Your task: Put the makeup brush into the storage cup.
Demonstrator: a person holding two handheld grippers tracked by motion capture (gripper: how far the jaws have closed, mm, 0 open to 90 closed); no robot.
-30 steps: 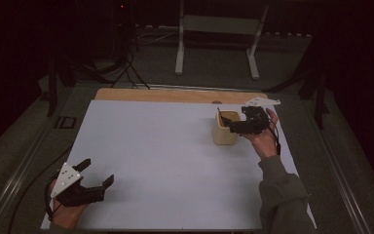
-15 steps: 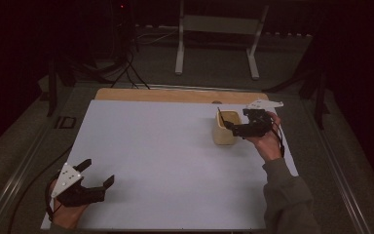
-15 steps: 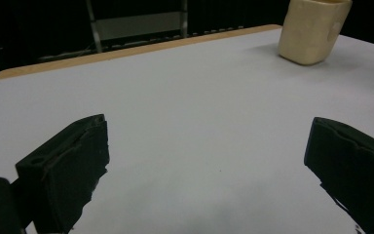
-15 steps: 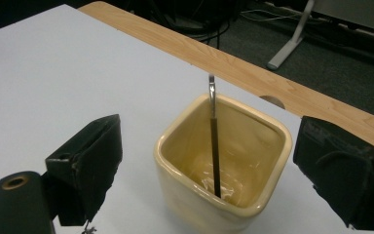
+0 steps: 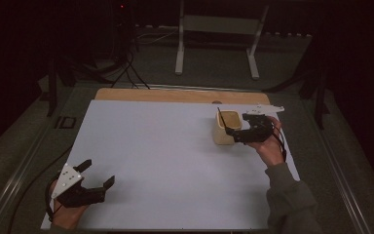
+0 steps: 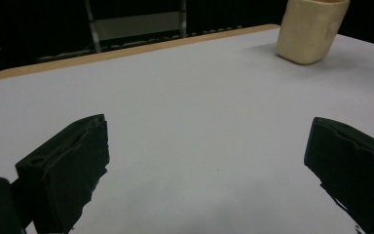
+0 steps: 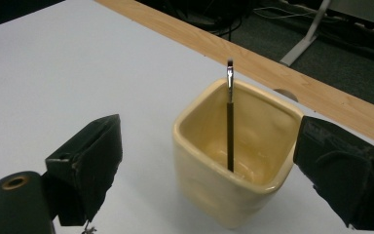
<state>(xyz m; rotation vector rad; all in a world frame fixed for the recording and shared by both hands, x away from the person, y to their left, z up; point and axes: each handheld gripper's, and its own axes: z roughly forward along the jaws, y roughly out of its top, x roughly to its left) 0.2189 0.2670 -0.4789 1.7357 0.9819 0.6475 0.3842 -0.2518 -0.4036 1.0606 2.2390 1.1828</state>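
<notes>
Standing upright — slim dark stick point(image 7: 230, 122), squarish glazed cup point(image 7: 233, 195)

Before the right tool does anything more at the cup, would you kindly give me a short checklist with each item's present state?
1. Right tool open, a jaw on either side of the cup: ok.
2. Cup upright on the white table: ok.
3. Thin dark stick stands inside the cup, leaning on its rim: ok.
4. Jaws touching the cup walls: cannot tell.
5. Left tool open, far from the cup: ok.
</notes>
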